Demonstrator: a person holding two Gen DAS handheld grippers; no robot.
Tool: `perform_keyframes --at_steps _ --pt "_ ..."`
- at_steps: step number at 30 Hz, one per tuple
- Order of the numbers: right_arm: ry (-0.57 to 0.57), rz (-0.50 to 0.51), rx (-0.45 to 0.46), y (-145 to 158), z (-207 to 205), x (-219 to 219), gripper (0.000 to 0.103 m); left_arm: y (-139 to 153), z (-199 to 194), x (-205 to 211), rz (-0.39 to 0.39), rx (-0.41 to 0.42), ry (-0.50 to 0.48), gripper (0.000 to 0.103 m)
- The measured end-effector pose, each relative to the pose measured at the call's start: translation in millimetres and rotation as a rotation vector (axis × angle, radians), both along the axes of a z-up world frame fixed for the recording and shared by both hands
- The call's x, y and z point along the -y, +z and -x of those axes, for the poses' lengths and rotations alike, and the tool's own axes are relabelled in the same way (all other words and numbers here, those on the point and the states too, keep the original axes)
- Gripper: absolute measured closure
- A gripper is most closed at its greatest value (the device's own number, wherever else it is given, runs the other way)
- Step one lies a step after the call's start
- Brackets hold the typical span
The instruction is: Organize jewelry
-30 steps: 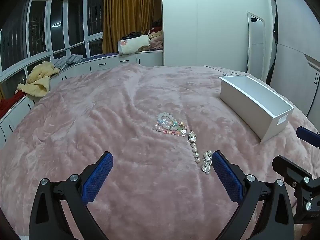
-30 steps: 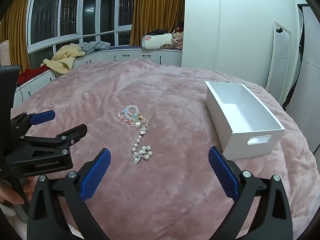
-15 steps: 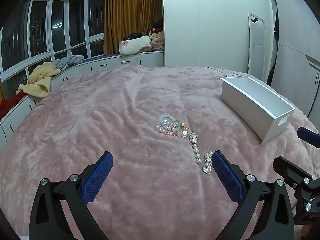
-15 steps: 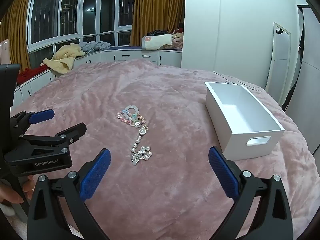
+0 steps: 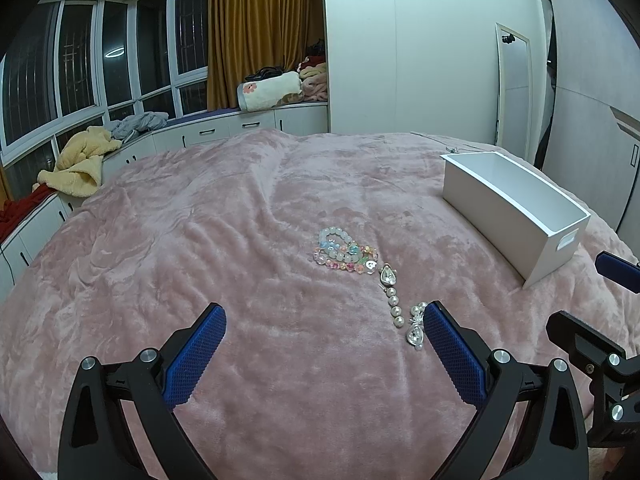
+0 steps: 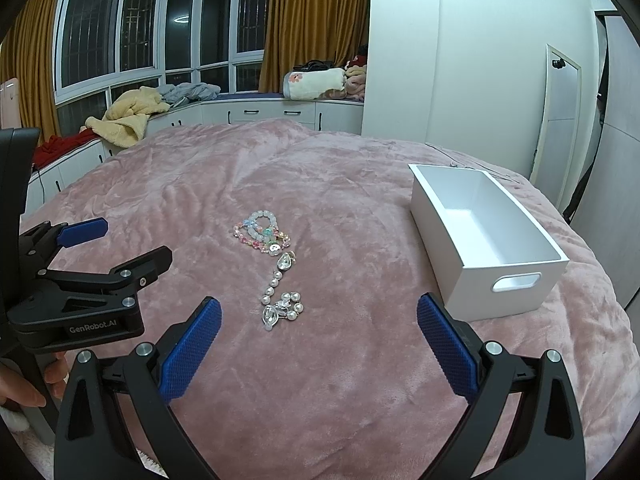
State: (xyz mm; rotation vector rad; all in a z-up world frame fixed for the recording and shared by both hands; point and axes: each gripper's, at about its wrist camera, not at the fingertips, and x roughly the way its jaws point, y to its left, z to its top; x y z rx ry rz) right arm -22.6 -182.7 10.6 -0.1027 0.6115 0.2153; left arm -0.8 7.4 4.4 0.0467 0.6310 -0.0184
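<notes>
Jewelry lies on the pink bed blanket (image 6: 360,380), left of the white box (image 6: 516,256): a heap of coloured bead bracelets (image 6: 262,234), then a pearl strand (image 6: 274,280) ending in a crystal knot (image 6: 282,310) nearest me. My left tongs (image 5: 322,344) and right tongs (image 6: 318,340) both gape wide, holding nothing. I judge the beads light, limp and slippery; I would pinch the crystal knot, where the strand bunches.
</notes>
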Motion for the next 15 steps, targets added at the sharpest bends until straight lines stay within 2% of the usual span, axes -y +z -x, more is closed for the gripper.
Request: perform_keyframes --at_steps 15 --pt "-0.001 0.002 0.003 0.7 0.2 0.0 0.006 0.0 0.2 0.6 -0.003 0.001 0.000 0.003"
